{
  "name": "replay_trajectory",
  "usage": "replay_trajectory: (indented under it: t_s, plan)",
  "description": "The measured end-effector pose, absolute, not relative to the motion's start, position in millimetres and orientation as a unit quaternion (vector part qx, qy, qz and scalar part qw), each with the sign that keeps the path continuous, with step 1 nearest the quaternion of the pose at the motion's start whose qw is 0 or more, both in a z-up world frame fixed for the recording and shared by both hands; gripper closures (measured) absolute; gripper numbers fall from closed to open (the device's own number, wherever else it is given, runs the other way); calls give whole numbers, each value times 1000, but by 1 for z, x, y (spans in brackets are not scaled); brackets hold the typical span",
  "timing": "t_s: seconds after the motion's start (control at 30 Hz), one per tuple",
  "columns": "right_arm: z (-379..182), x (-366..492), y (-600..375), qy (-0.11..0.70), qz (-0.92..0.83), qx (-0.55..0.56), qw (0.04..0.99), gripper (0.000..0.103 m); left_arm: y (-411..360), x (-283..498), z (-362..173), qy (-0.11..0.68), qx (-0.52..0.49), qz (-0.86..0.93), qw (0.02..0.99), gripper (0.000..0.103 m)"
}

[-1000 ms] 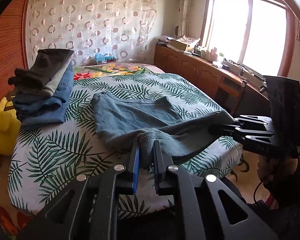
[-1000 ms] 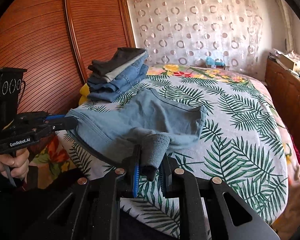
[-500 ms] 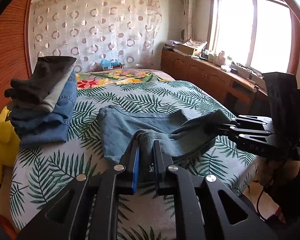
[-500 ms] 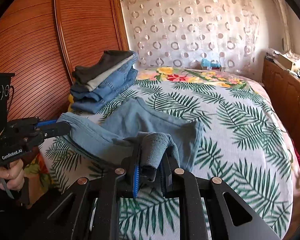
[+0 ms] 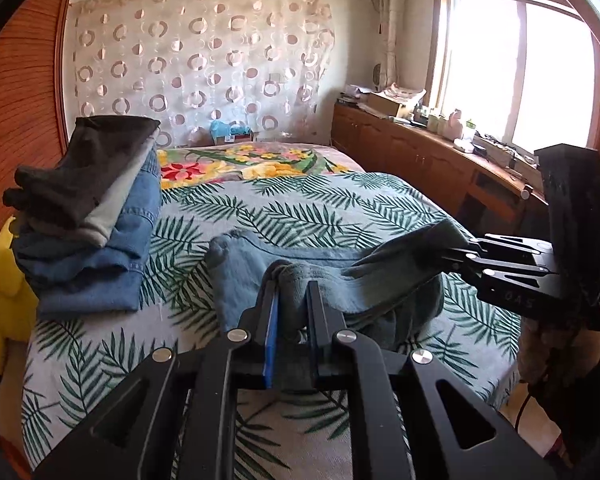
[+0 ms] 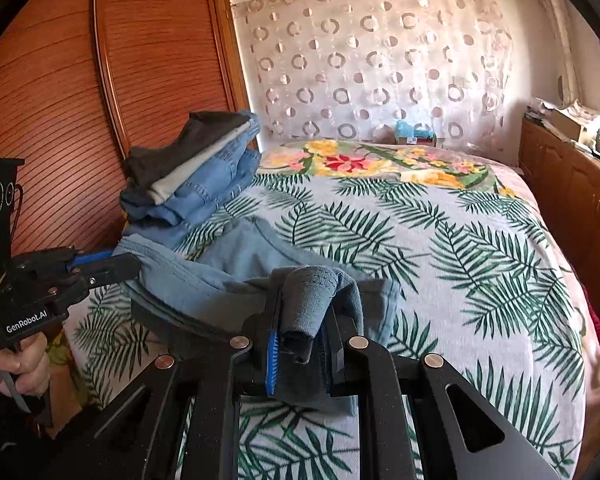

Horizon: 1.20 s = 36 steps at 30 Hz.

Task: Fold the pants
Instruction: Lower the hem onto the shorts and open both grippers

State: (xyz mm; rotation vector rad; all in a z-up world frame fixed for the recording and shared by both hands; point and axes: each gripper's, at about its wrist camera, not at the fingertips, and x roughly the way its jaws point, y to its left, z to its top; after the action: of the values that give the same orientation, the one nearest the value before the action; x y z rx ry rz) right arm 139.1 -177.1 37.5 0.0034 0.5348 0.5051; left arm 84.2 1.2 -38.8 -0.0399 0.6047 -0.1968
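Both tongs clamping bunched denim: left tongs [image 5: 292,304] nearly closed on a gathered edge of the pants [image 5: 332,280], right tongs [image 6: 300,320] likewise pinching a rolled grey-blue wad of the same garment [image 6: 228,280]. Holding that edge raised off the bed [image 5: 300,208], cloth sagging slack between the two grips. Just beyond, lying flat on the palm-leaf bedspread, the rest of the pants, its far end rounded and touching the sheet. Judging by that droop: soft, limp, moderately heavy for cloth, thick at seams and hems, not slippery, nothing fragile. Best taking hold at hem or waistband corners, where doubled layers give the pads something to bite; pinching single layers likely letting it slide out. Keeping both grips level and well apart probably needed so the fold lands square rather than bunched. Farther left, sitting near the bed's edge, a stack of folded clothes [image 5: 84,216], jeans under grey and dark pieces. Beyond, a floral blanket [image 5: 244,164], then a circle-patterned curtain [image 5: 204,64].
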Motion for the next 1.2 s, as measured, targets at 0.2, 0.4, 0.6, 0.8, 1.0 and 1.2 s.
replay_trajectory:
  t_s: [0.2, 0.4, 0.6, 0.8, 1.0, 1.2]
  plan:
    - [32, 155, -172, 268, 242, -6, 933, 87, 1, 96, -45, 303, -11, -89, 949, 91]
    - [23, 173, -168, 288, 238, -6, 928, 87, 3, 106, -55, 314, -11, -86, 945, 91]
    - [18, 182, -166, 298, 237, -8, 925, 87, 2, 110, -59, 324, -13, -82, 942, 89]
    - [13, 186, -165, 302, 235, -11, 924, 87, 5, 103, -61, 321, -13, -78, 944, 60]
    - [9, 189, -165, 307, 233, -10, 922, 87, 11, 99, -68, 336, -18, -80, 938, 55]
    - [12, 182, -169, 308, 232, -14, 922, 78, 14, 92, -83, 356, -12, -82, 931, 55]
